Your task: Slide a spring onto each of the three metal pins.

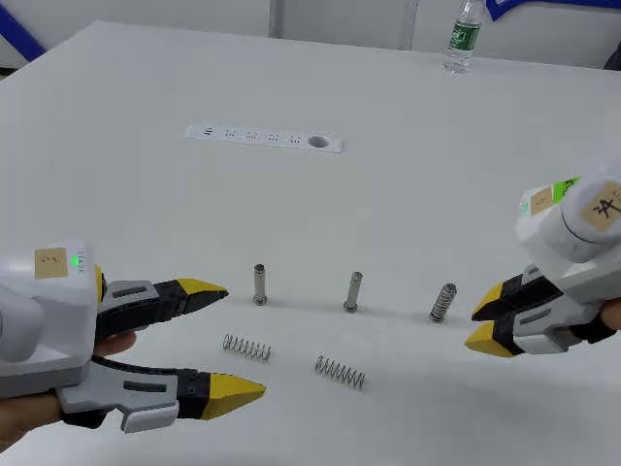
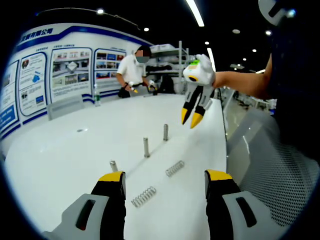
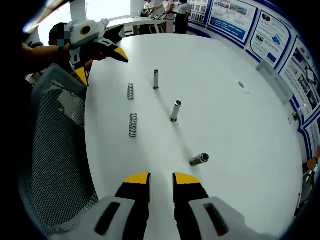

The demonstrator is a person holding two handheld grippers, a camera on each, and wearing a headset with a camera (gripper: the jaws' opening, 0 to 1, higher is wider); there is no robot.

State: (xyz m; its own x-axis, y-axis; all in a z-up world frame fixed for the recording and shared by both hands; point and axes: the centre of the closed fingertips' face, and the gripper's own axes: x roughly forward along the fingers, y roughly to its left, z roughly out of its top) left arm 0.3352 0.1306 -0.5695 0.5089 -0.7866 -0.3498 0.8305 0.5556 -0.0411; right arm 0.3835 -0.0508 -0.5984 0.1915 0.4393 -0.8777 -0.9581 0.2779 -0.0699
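place: I read it as a showroom-style lab/office | wall info boards (image 2: 55,65), blue trim | big white table (image 1: 146,87) with power strip (image 1: 264,138) | mesh chair (image 3: 55,150) | ceiling strip lights (image 2: 195,12) | maybe metal racks (image 2: 170,52) at back, blurry

A white workbench (image 1: 388,223) sits beside a poster-lined wall (image 2: 50,70) under strip lights (image 2: 195,12).

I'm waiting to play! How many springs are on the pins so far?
One is done: the end pin by the right gripper wears a fitted spring. Nothing is in hand: the left gripper and the right have open, empty jaws. Left: one loose spring for the middle pin, another spring for the last pin.
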